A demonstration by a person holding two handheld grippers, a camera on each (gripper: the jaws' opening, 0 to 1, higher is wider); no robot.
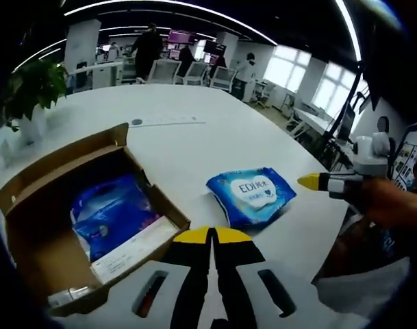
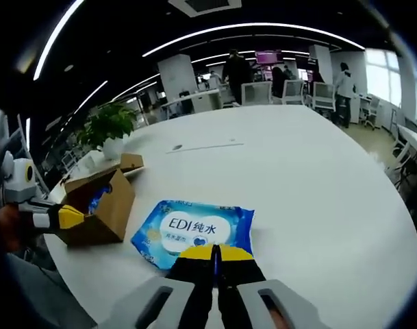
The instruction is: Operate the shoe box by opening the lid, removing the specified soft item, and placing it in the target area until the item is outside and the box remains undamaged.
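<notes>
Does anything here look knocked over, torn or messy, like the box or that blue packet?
Nothing stands out. The cardboard box sits open on the white table, flaps up and untorn, with a blue packet inside. The blue wipes pack lies flat outside, apart from the box. No spill is visible.

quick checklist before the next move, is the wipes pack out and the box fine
1. Lid open: ok. The cardboard box has its flaps folded back.
2. Wipes pack outside the box: ok, lying flat on the white table, apart from the box.
3. Box undamaged: ok as far as it shows; no tears visible.
4. Box emptied: not ok, a second blue pack and a white slip lie inside.
5. Right gripper released: jaws shut at the pack's near edge; whether they pinch it, cannot tell.
6. Left gripper free: ok, shut, holding nothing.
</notes>
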